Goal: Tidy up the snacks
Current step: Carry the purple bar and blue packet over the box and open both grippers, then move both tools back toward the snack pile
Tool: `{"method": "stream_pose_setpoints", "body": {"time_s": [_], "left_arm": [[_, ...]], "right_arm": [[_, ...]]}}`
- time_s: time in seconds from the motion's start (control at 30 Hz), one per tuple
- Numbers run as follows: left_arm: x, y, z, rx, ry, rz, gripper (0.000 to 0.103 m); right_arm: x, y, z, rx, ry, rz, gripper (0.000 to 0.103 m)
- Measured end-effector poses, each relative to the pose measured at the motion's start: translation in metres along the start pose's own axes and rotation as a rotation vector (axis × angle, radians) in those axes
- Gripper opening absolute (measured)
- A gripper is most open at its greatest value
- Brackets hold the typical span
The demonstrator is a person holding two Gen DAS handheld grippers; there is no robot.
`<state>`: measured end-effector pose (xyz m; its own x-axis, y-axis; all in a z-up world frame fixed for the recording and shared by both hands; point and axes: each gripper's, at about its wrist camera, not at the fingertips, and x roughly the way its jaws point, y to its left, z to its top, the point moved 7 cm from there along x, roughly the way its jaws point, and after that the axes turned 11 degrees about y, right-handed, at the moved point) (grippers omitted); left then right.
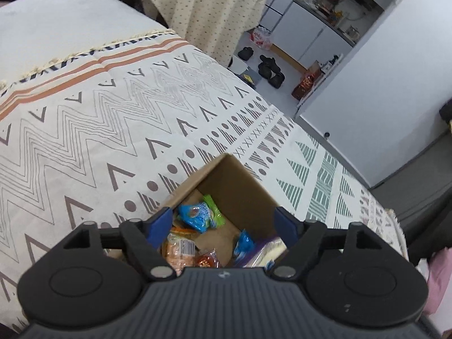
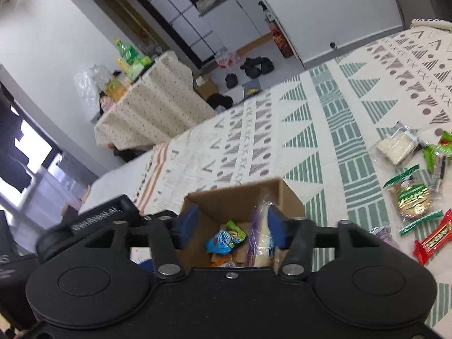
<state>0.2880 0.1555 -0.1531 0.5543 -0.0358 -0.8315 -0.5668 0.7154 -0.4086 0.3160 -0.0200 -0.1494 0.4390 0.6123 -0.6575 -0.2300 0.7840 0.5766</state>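
Left gripper (image 1: 223, 223): hangs over the open cardboard box (image 1: 240, 186), pointing down into it; jaws stand wide, with nothing pressed between the blue pads.
Right gripper (image 2: 230, 226): also over the box, from another side; jaws stand partly apart. A clear pale packet (image 2: 264, 237) stands in the box just inside the right-hand pad; whether the pad touches it cannot be told.
Box: sits on the patterned cloth (image 1: 113, 130), top flaps open, brown walls showing.
Inside the box: a blue packet (image 1: 195, 214) against a green packet (image 1: 214, 209) near the far wall, an orange packet (image 1: 180, 254) at the near left, a small red-brown packet (image 1: 207, 260), another blue packet (image 1: 241, 243), and the pale packet at the near right.
Loose snacks: on the cloth to the right of the box in the right wrist view, well apart from it; a clear pack of pale wafers (image 2: 397, 144), a green sweet (image 2: 442, 144), a green biscuit packet (image 2: 412, 199), a red bar (image 2: 435, 240).
Background: a small table (image 2: 147, 104) under a dotted cloth carries bottles; dark shoes (image 2: 257, 66) lie on the floor near white cupboards.
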Motion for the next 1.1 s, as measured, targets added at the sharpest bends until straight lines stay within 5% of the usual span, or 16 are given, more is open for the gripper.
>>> {"method": "stream_pose_setpoints", "body": {"time_s": [0.57, 1.1], "left_arm": [[0.003, -0.075, -0.057, 0.261, 0.057, -0.109, 0.095], [0.016, -0.116, -0.103, 0.422, 0.129, -0.150, 0.098]], "right_arm": [[-0.086, -0.099, -0.007, 0.124, -0.092, -0.109, 0.066], [-0.122, -0.158, -0.015, 0.166, -0.118, -0.143, 0.079]]}}
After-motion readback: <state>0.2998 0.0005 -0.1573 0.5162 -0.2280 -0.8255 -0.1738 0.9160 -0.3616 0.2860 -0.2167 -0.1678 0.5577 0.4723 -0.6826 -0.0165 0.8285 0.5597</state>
